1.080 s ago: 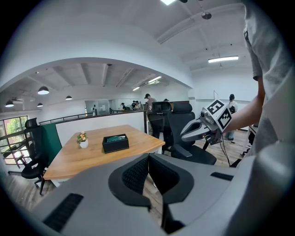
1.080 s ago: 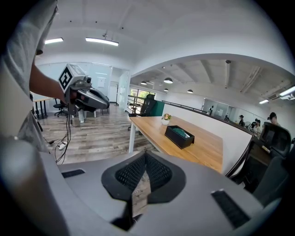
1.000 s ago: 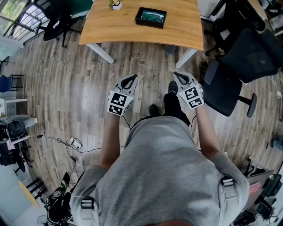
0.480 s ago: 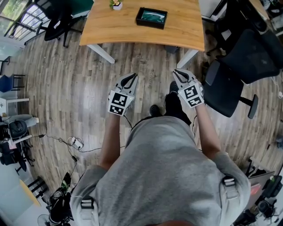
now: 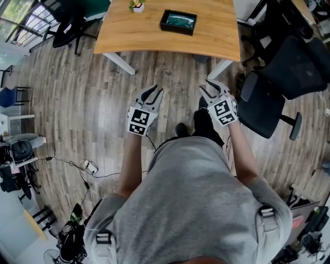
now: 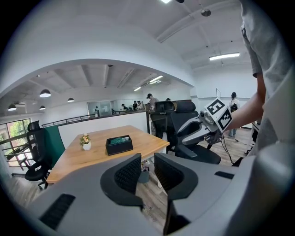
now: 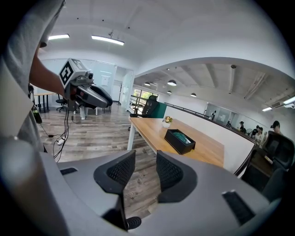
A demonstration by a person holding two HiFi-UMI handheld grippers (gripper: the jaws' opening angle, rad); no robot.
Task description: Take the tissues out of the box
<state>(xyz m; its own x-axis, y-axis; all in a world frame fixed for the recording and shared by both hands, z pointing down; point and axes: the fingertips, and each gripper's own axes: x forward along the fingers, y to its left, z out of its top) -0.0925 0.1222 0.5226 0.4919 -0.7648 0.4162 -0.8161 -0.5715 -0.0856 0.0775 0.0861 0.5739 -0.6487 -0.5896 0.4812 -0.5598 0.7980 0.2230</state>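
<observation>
Wooden table (image 5: 129, 31) on plank floor (image 5: 87, 103) carries black box (image 5: 178, 21) and potted plant (image 5: 136, 5).

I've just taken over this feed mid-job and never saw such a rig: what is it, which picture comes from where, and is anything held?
No robot here: a person holds a hand-held claw in each hand. The top-down picture comes from a camera on their head; the left claw shows at its left, the right claw at its right. The other two pictures come from cameras riding on each claw, looking along its two jaws. Ahead stands a wooden table with a black box holding a teal pack, probably the tissues, and a small flower pot. Both claws have just been opening; their jaws stand apart with nothing between them, short of the table. Nothing is held yet.
</observation>
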